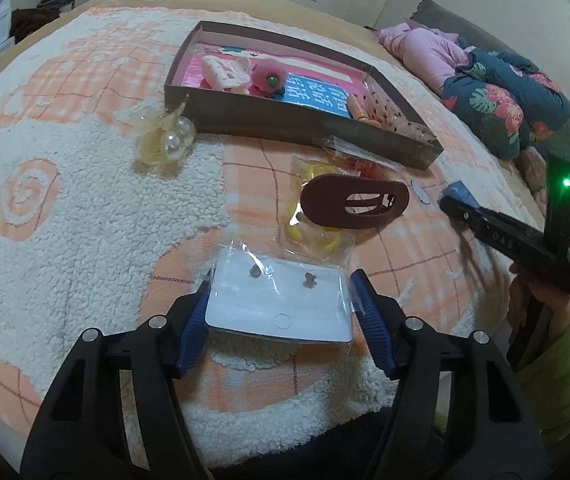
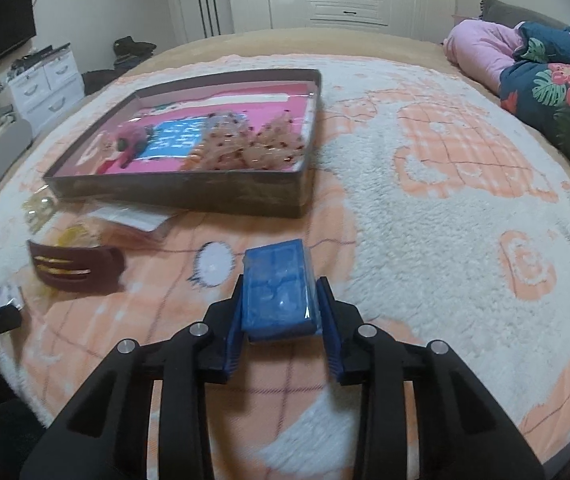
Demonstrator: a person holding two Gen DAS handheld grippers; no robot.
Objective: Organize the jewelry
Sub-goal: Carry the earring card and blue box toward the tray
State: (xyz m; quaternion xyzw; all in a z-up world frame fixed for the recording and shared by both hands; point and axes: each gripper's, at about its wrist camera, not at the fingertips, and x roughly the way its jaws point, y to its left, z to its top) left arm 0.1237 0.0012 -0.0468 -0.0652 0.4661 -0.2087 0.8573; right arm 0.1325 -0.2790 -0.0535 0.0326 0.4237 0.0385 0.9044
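Observation:
My left gripper (image 1: pixel 281 284) is closed on a white earring card in a clear bag (image 1: pixel 281 304), held just above the blanket. My right gripper (image 2: pixel 279 284) is shut on a small blue packet (image 2: pixel 279 294); it also shows in the left wrist view (image 1: pixel 459 196) at the right. A shallow brown tray (image 1: pixel 305 124) with a pink lining holds a white hair claw (image 1: pixel 225 72), a pink flower piece (image 1: pixel 267 80) and a speckled scrunchie (image 2: pixel 245 144). A brown hair clip (image 1: pixel 355 200) lies over a bagged yellow item (image 1: pixel 317 236). A pearl hair bow (image 1: pixel 165 136) lies left of the tray.
Everything lies on a fluffy white and orange blanket (image 2: pixel 425 208) on a bed. Another clear packet (image 1: pixel 357 156) leans at the tray's front wall. Pink and floral bedding (image 2: pixel 545 92) is piled at the far right. White drawers (image 2: pixel 45 84) and wardrobes stand beyond the bed.

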